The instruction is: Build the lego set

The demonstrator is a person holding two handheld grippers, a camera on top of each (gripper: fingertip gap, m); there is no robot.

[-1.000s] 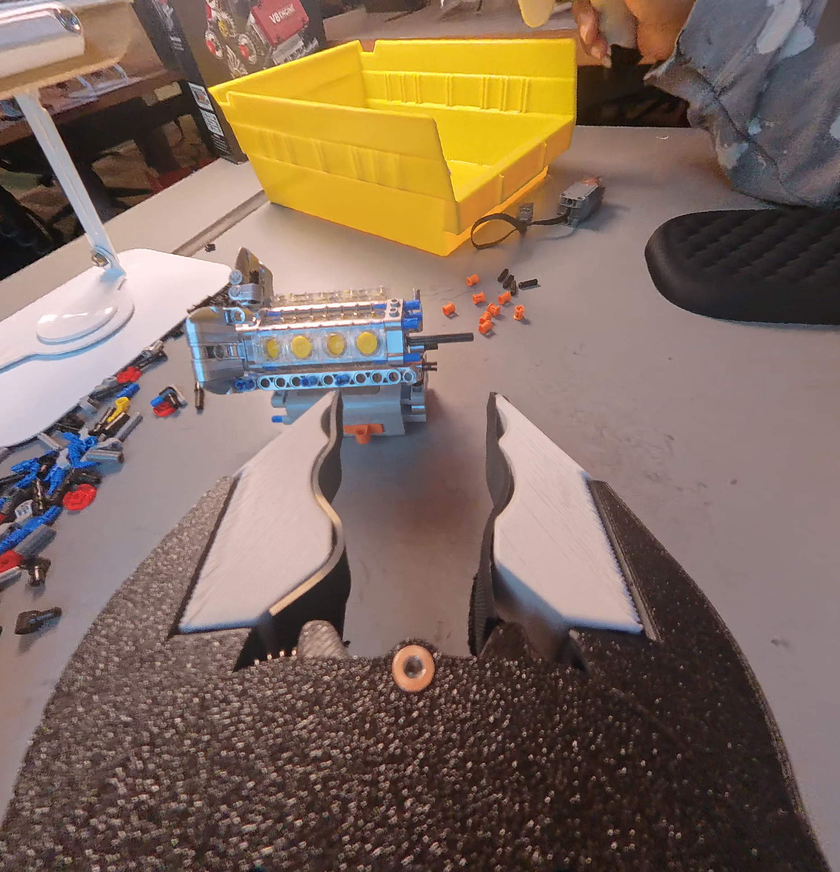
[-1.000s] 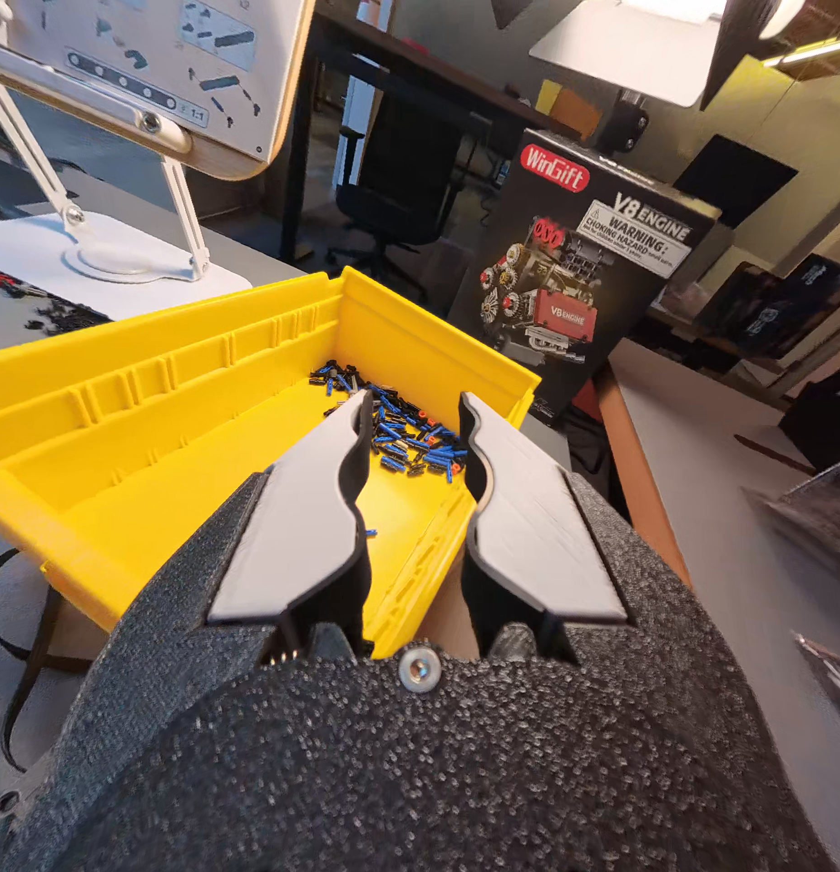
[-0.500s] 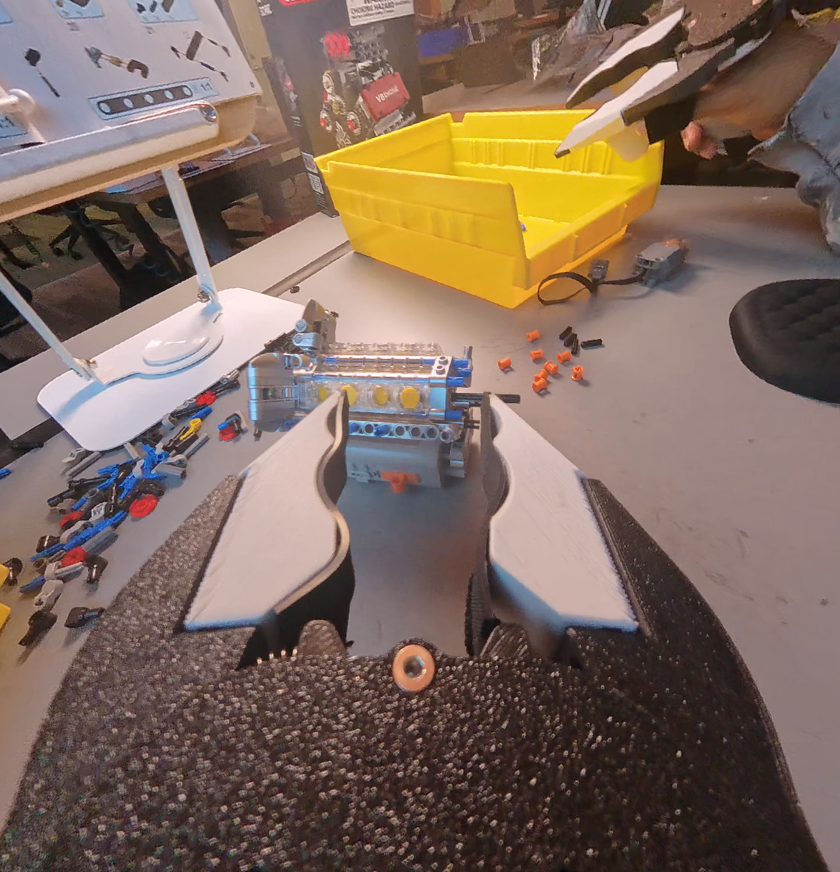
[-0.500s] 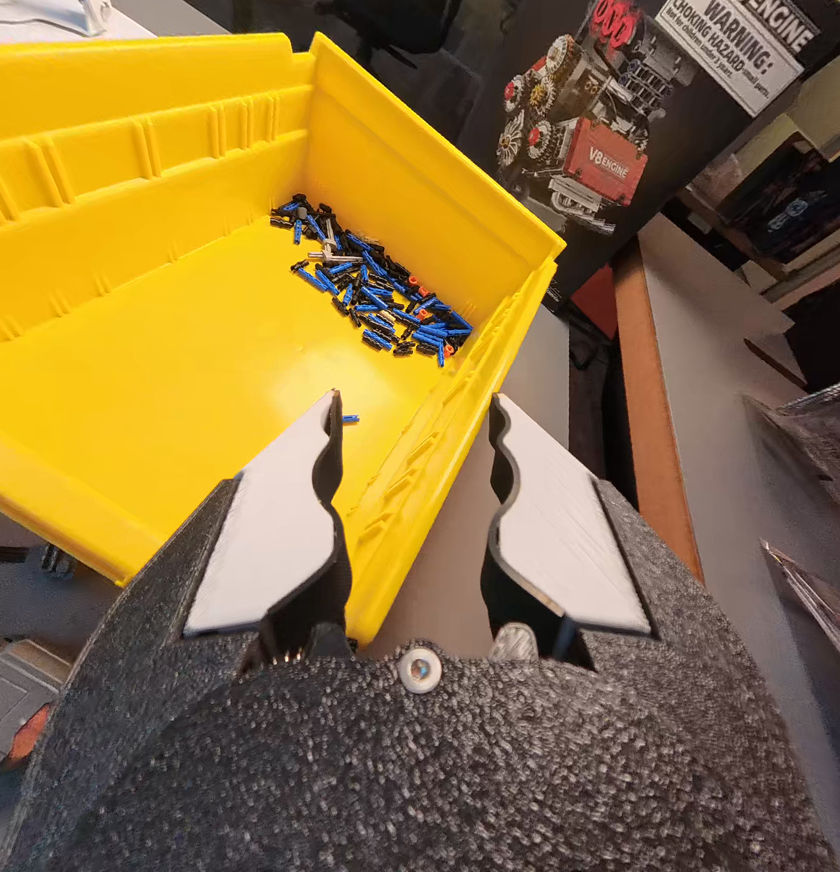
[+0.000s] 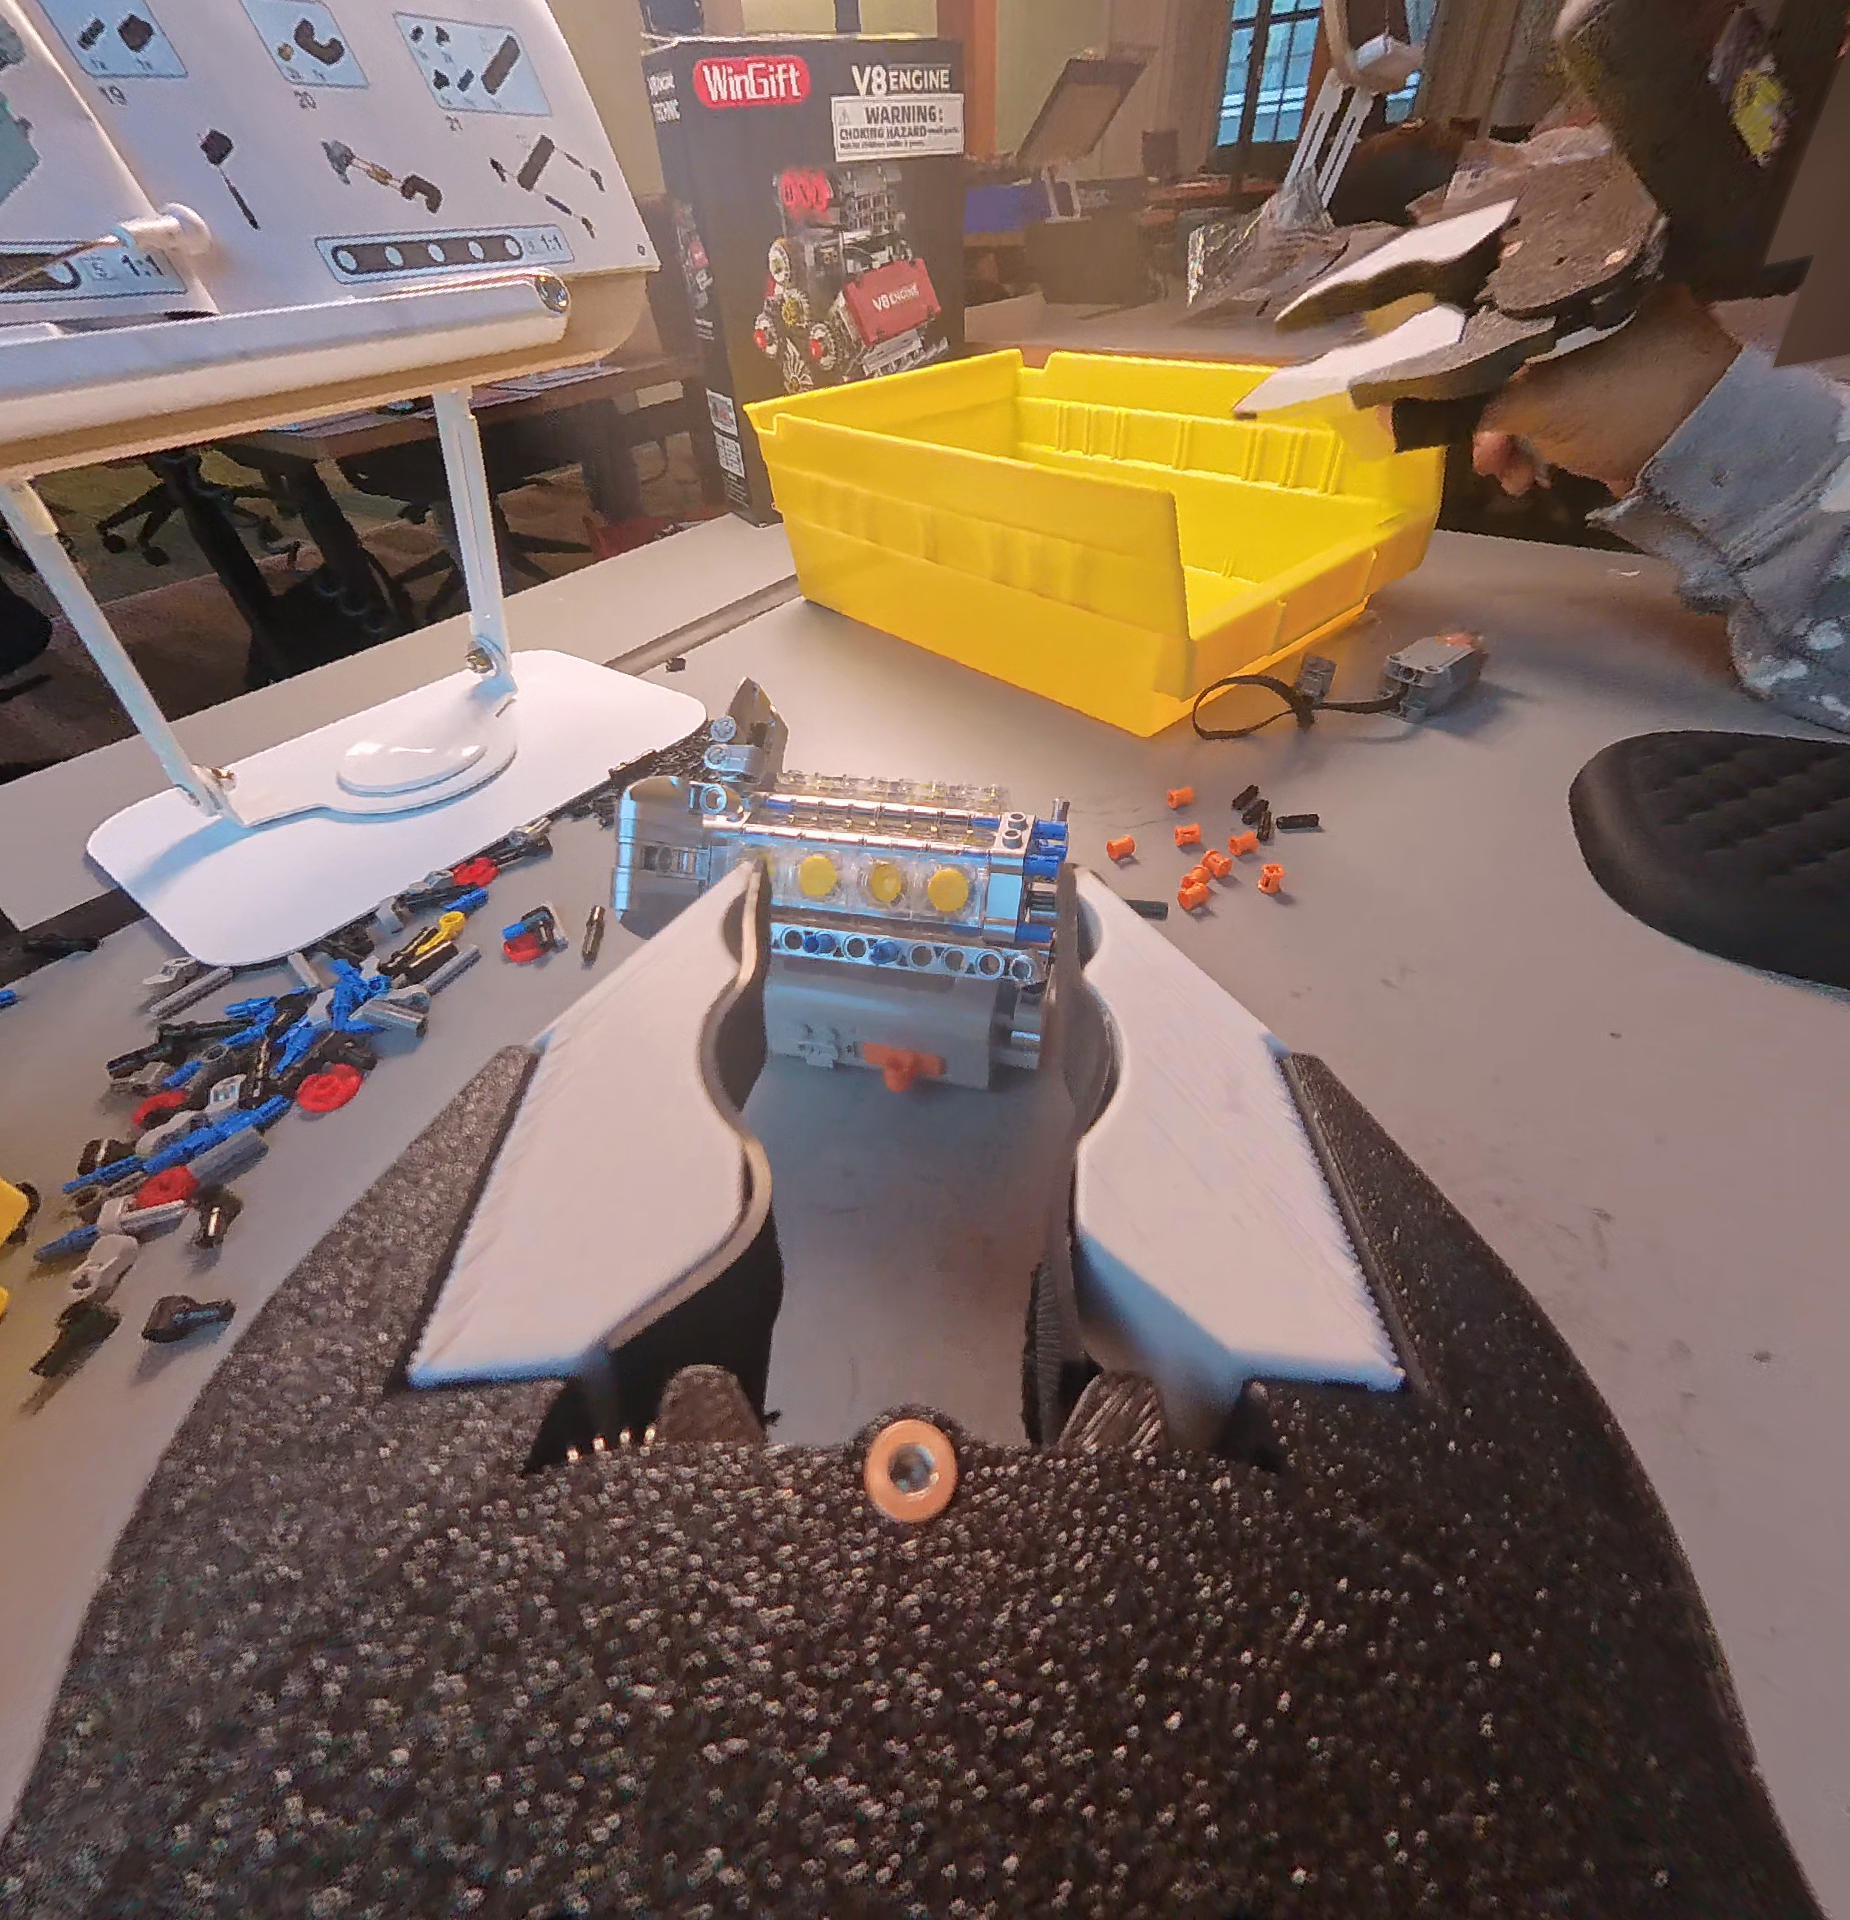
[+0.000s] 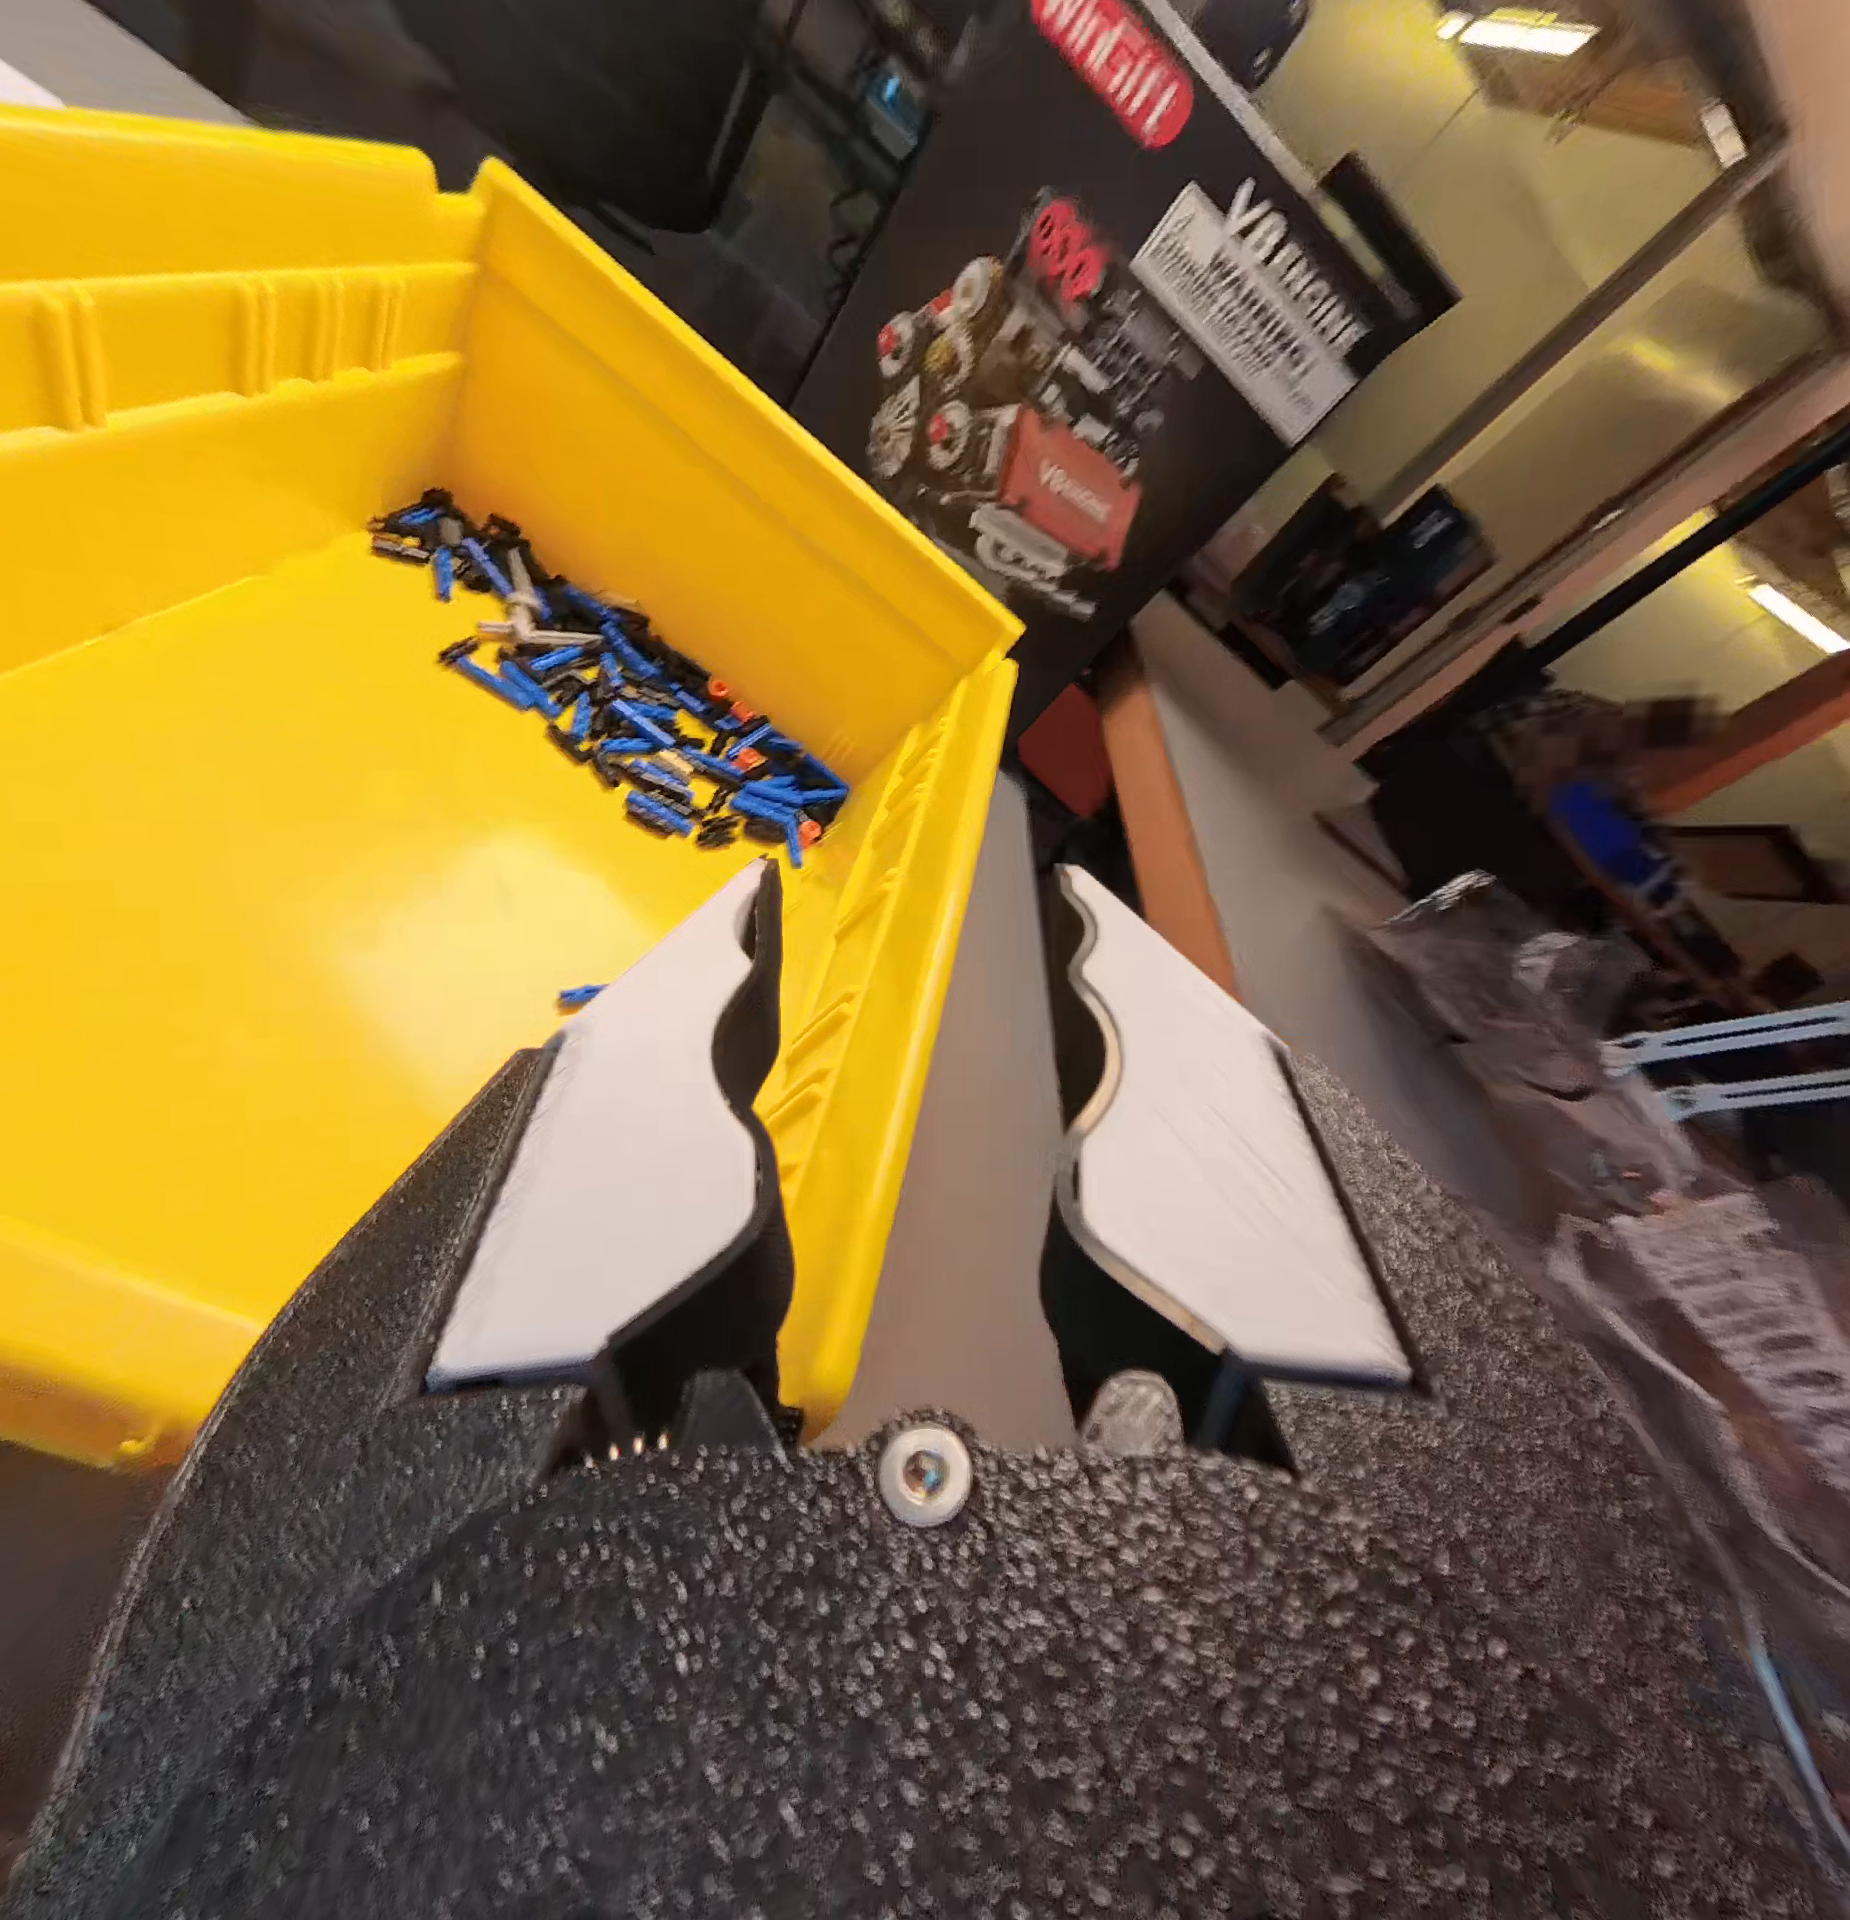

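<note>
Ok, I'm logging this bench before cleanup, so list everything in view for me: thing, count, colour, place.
engine model: one, grey, blue and yellow, mid-table between the left claw's fingers
yellow bin: one, behind the model
pins in bin: a pile, blue and black, far corner
orange bushes: a scatter, right of the model
loose parts: a heap, blue, black, red, left of the model
instruction stand: one, white, left
printed box: one, black, behind the bin
motor with cable: one, grey, beside the bin
black pad: one, right edge
left claw: open, around the model
right claw: open, straddling the bin's side wall
</note>
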